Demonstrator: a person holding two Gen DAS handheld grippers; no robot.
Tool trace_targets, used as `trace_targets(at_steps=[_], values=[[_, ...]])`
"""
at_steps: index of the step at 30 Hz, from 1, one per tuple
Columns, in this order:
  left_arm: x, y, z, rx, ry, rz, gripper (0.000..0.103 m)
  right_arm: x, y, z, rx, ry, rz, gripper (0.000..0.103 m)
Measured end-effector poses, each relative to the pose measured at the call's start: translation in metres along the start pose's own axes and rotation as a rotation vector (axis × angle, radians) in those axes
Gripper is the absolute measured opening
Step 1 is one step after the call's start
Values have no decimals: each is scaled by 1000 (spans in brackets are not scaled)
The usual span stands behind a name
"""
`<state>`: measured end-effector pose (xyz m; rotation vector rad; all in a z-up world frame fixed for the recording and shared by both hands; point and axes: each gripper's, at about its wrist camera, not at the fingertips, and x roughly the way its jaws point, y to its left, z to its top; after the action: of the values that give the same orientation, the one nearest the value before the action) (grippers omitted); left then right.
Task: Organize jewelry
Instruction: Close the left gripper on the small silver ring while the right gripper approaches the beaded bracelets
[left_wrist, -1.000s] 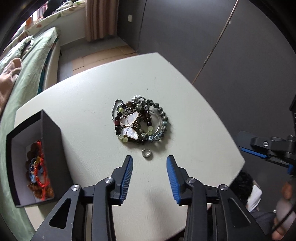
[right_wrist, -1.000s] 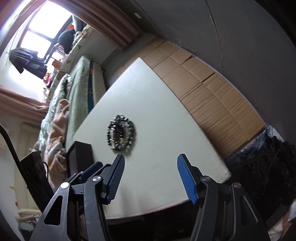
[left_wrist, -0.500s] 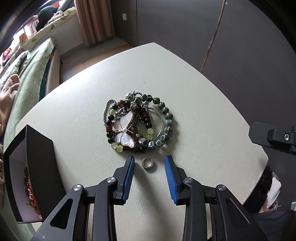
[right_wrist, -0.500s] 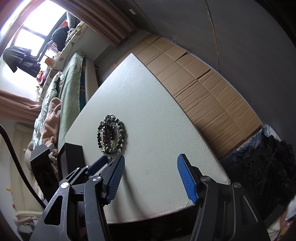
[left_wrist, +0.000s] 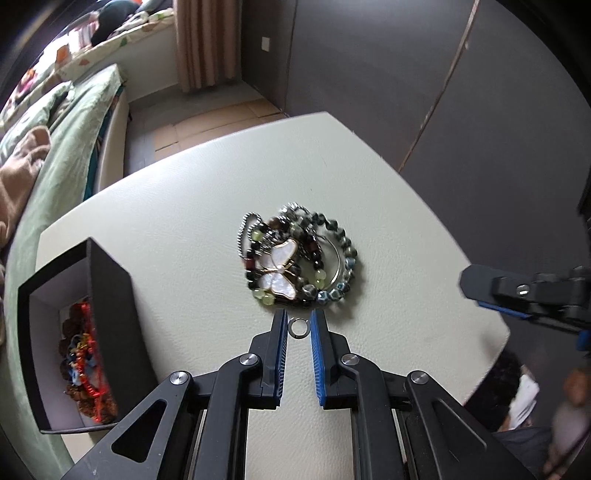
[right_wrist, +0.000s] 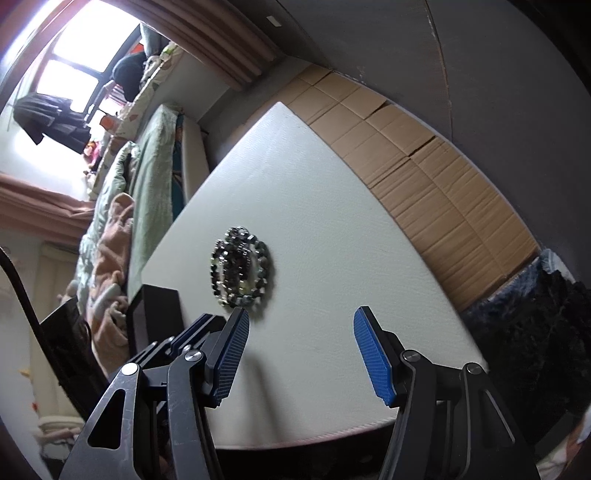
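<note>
**Ring framed between our left pads**

Ring (left_wrist: 299, 327) sits flat on the white table (left_wrist: 207, 206), right between the blue pads of our left gripper (left_wrist: 298, 325). The jaws are narrowed around it, one pad on each side. We can see a sliver of table on both flanks of the ring, so the pads are just beside it, not pinching it. It lies near the fingertips, not deep in the throat.

Just beyond the tips lies the pile (left_wrist: 297, 264): beaded bracelets tangled in a rough circle, with a pearly butterfly (left_wrist: 277, 271) on top. The ring is apart from that heap, near its closest edge.

Off to our left stands the black box (left_wrist: 110, 295), open side toward us, with red and brown beads (left_wrist: 86, 362) inside it. It is well apart from the ring.

Our right gripper (right_wrist: 299, 328) hangs over the near edge of the table with its jaws spread wide and nothing between them. From its view the pile (right_wrist: 242, 273) lies ahead and left of the pads, and the box (right_wrist: 159, 314) shows behind the left finger. We cannot make out the ring from this side.
</note>
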<state>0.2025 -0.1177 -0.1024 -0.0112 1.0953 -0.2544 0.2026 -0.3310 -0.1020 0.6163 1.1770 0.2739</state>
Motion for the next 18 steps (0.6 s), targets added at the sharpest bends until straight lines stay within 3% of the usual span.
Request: trace_targets(at_steps=[4,10,18], values=[[-15,12,3,-30,-34,-14,13,7,8,1,-8,0,21,58],[-34,30,7,-64,-75,-30,13,22,23,4,-35,0,25,46],[-51,52,11,-91,-111,-37,13,46,48,11,-77,20,6,40]])
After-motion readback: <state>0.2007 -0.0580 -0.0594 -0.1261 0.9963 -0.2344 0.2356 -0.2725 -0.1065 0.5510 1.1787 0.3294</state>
